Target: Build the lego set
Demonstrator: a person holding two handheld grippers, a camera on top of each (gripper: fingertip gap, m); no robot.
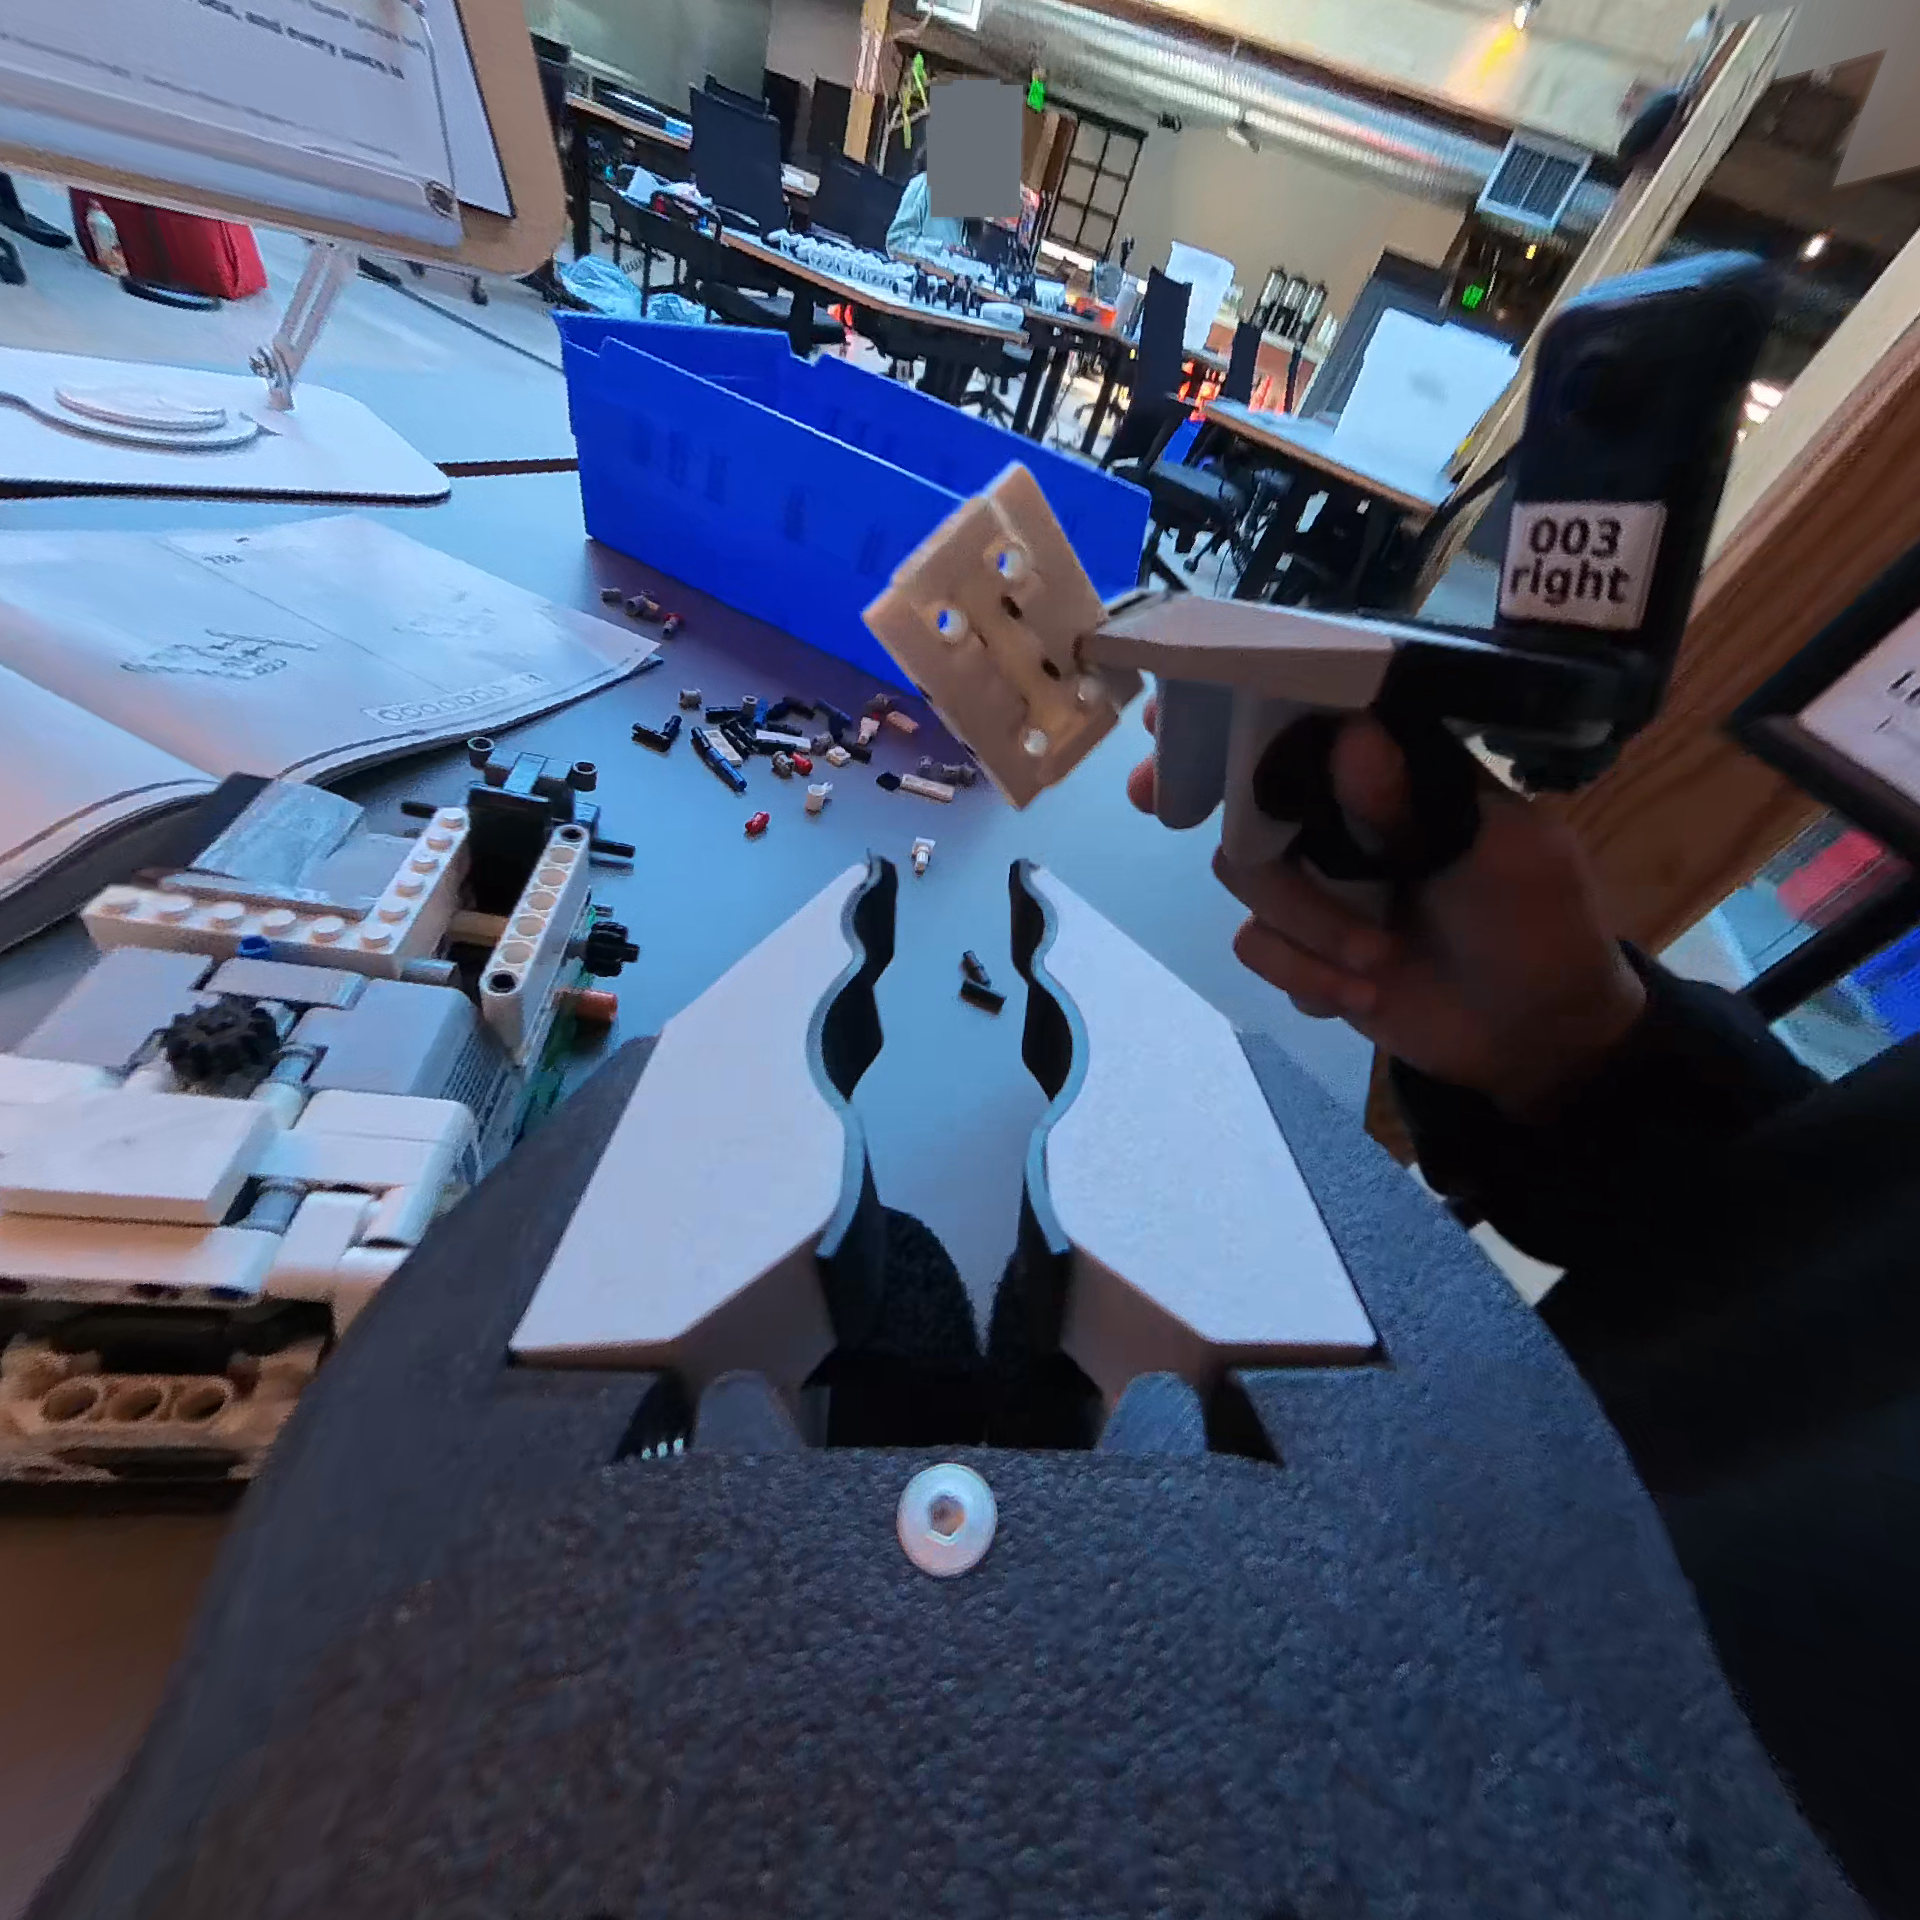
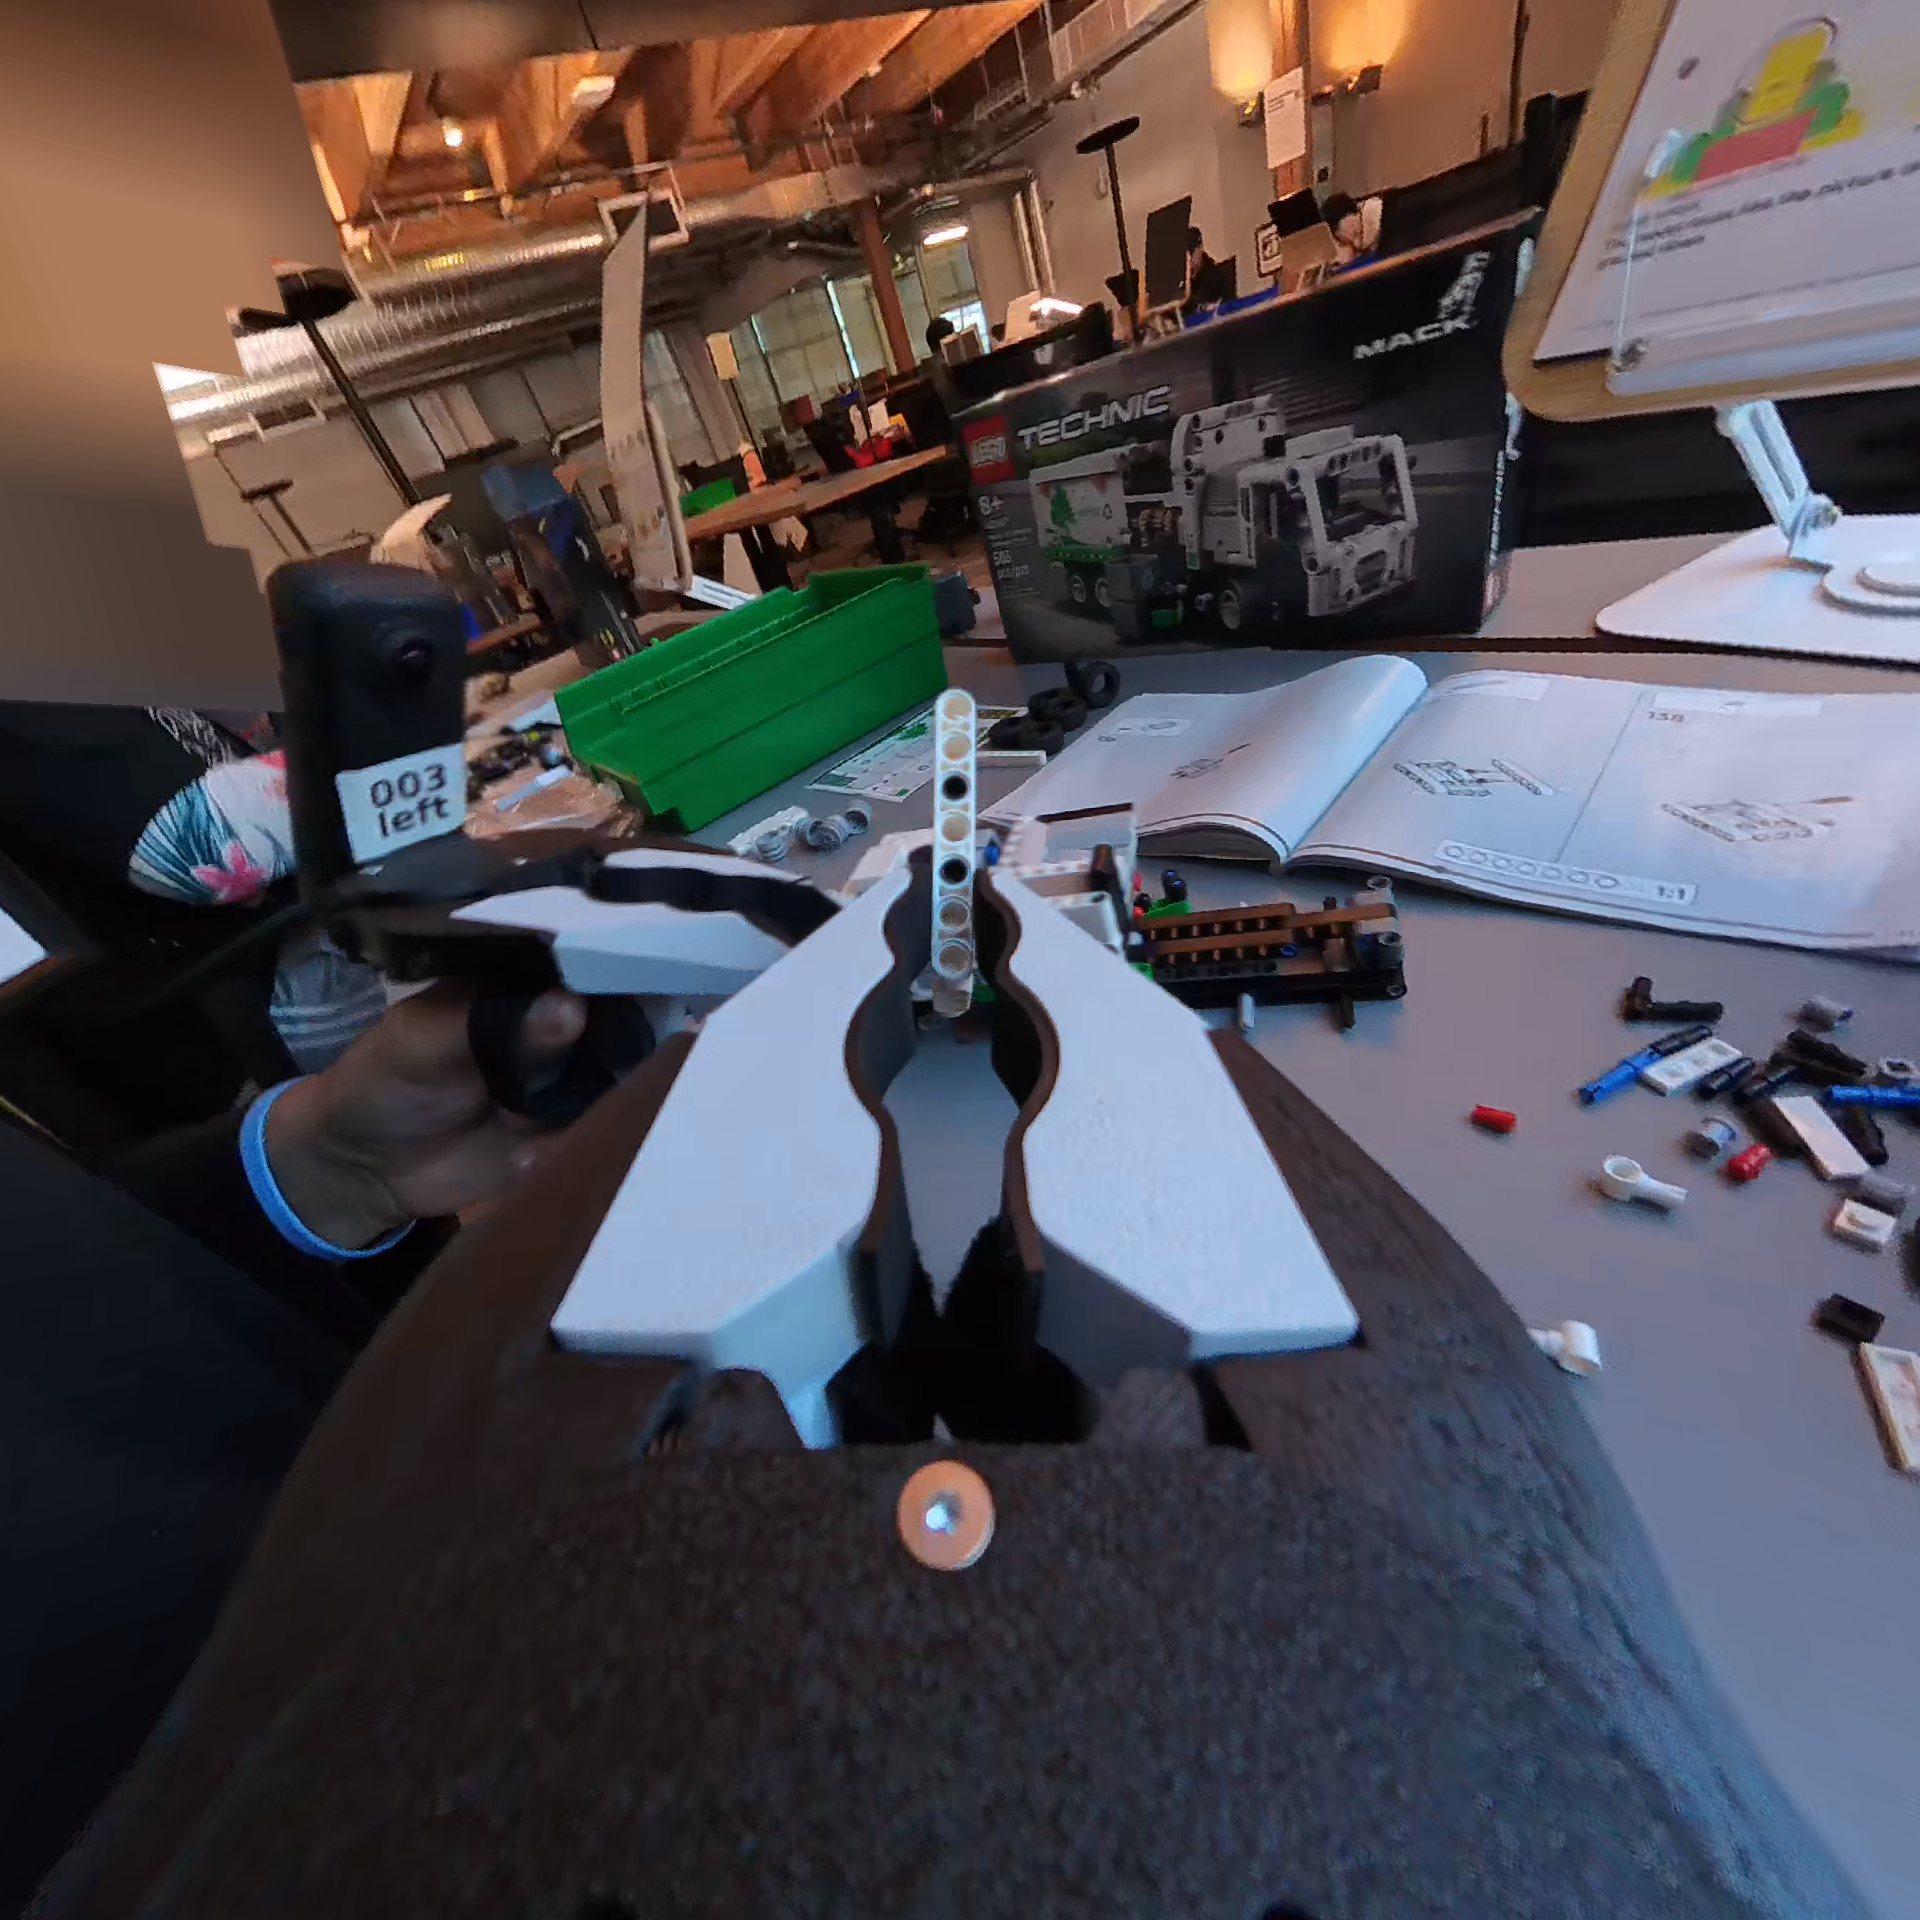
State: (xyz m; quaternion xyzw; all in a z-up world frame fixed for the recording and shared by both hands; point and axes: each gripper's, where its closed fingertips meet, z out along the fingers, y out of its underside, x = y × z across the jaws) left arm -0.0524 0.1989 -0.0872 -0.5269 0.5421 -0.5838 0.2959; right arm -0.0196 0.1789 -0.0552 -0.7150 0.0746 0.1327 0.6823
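Table [image 2: 1455, 1299]: grey top below both grippers, carrying everything else.
Truck build [image 1: 260, 1039]: a white and grey part-built model with a black gear on top and holed white beams standing up from it; it lies to the left of the left fingers, apart from them.
Instruction booklet [image 2: 1507, 790]: open and flat, beyond and to the right of the right fingers.
Blue bin [image 1: 790, 488]: beyond the left fingertips, behind the loose pieces.
Left gripper [image 1: 945, 883]: held low and level over the table by a hand on its grip; fingers spread with nothing between them, only bare table and two small black pins [image 1: 979, 982] showing in the gap.
Right gripper [image 2: 951, 883]: raised off the table in a hand, pointing toward the truck build; fingers pinching the white panel near their tips.
White panel [image 1: 1003, 639]: flat, pale, with round holes; seen edge-on in the right wrist view as a narrow holed strip standing past the fingertips.
Loose pieces [image 1: 800, 738]: small black, blue, red and tan pins scattered ahead of the left fingertips, before the blue bin.
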